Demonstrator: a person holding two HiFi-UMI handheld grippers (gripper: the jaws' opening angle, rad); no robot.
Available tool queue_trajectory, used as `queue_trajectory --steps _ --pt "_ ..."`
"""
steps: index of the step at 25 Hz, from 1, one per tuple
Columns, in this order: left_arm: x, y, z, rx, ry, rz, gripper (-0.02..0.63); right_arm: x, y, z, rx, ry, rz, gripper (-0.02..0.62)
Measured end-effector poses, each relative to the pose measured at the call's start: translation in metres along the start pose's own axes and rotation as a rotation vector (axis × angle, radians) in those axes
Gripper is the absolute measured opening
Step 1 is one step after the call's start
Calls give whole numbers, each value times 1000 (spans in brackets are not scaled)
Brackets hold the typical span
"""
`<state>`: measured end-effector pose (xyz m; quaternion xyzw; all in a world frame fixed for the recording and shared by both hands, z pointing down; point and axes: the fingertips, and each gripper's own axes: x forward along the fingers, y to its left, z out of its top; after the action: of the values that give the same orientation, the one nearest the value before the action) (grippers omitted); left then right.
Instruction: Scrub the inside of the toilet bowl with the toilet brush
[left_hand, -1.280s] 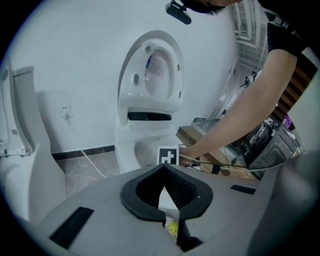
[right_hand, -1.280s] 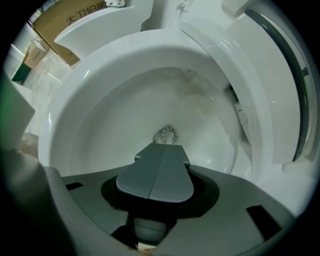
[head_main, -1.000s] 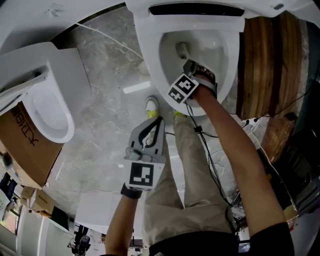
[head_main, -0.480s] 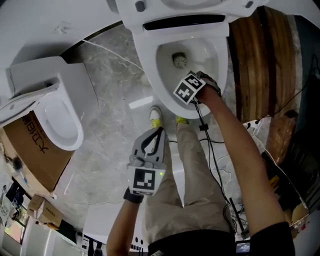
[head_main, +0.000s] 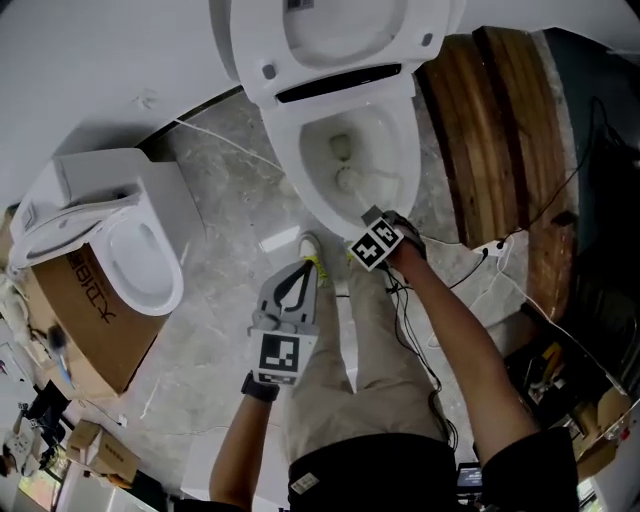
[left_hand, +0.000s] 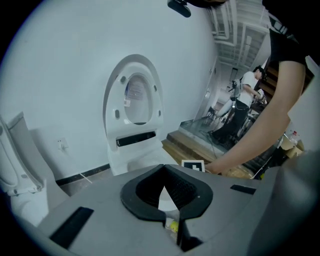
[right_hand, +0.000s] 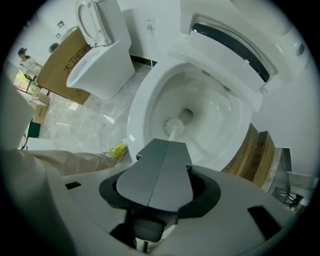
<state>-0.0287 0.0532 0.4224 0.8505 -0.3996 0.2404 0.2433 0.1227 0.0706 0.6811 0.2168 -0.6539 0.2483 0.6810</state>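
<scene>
Over one of two toilets (head_main: 283, 165) (head_main: 178, 285), right tongs (right_hand: 169, 145) grip one brush (right_hand: 174, 126), left tongs (head_main: 316, 268) clenched.

Bright, even indoor light throughout, with only soft, faint shadows. The marble floor (head_main: 215, 200) carries a pale reflected streak. Fisheye bending curves the edges of the head view, and both gripper views sit inside a round black vignette. The left gripper view is dimmer and bluish. The toilet bowl (right_hand: 220, 115) looks washed-out, while the toilet brush (right_hand: 175, 126) is sharp.
</scene>
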Motion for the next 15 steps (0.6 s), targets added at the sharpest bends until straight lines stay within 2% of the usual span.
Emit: queue_trajectory --steps 5,9,11,15 --pt "-17 -2 0 2 25 -9 17 -31 15 -37 -119 56 -4 199" --pt "-36 -16 1 18 45 -35 18 -49 15 -55 -90 88 20 198" --pt "-39 -19 -2 26 51 -39 17 -43 9 -54 -124 116 -24 196" --pt "-34 -12 -24 -6 46 -16 17 2 -24 -31 -256 156 -188 196"
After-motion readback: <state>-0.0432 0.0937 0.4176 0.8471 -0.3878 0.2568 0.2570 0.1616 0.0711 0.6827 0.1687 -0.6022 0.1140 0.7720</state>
